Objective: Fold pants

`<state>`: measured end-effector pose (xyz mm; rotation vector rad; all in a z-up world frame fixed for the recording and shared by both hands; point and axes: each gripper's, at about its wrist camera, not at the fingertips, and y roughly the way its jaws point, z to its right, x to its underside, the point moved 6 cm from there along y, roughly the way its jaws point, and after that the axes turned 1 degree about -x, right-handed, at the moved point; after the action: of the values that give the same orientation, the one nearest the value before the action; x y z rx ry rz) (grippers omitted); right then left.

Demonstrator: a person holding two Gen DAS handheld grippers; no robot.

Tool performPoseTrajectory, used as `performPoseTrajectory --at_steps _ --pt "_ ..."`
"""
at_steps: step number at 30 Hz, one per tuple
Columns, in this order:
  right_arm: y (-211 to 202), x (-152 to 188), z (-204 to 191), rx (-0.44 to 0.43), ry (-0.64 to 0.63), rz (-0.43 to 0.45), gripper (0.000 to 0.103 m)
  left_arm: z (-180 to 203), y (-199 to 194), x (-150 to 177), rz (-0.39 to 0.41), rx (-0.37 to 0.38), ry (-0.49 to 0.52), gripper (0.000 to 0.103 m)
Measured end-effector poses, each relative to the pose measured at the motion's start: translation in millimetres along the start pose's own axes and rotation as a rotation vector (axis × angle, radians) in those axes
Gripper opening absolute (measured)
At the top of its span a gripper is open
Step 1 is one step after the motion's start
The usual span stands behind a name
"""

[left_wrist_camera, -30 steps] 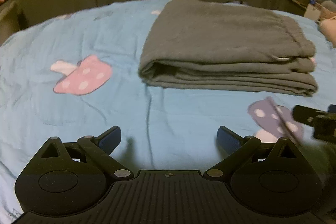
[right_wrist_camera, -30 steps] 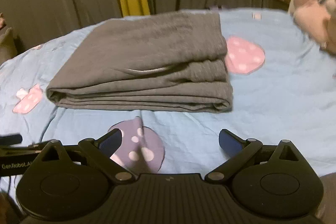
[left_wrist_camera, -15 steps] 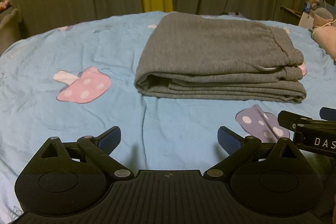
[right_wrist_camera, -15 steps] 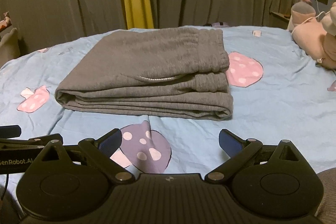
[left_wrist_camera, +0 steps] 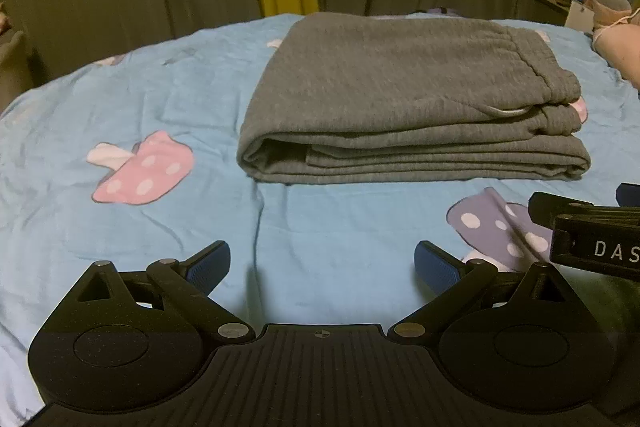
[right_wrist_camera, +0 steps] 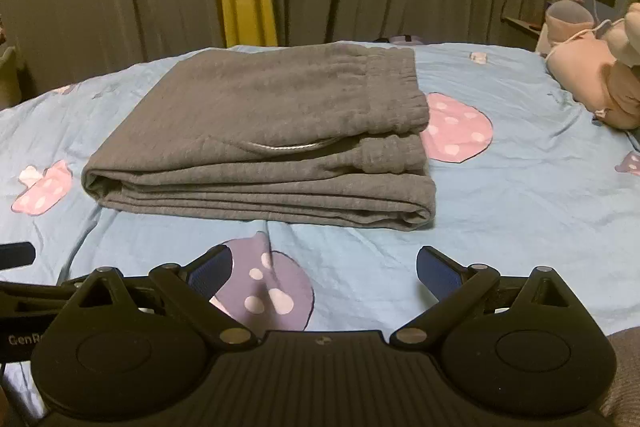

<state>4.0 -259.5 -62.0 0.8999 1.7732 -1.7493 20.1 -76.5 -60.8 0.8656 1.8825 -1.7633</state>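
The soft grey folded pants (left_wrist_camera: 408,99) lie on the blue mushroom bed cover (left_wrist_camera: 160,99), long side across, just ahead of the left gripper (left_wrist_camera: 322,263) and right gripper (right_wrist_camera: 324,267) (both jaws wide open, holding nothing), closer to neither.

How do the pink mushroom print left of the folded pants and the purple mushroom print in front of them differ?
The pink mushroom print lies left of the gray pants, in full view; the purple mushroom print lies nearer the cameras, partly hidden by the right gripper. Pink cap versus purple cap. Both have white dots and sit flat on the blue bedsheet.
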Motion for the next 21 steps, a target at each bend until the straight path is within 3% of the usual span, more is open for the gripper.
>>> performPoseTrajectory --at_steps 21 --pt "-3.5 -1.4 0.4 0.024 -0.01 0.016 0.099 -2.8 1.4 -0.9 0.005 0.002 -0.004 0.101"
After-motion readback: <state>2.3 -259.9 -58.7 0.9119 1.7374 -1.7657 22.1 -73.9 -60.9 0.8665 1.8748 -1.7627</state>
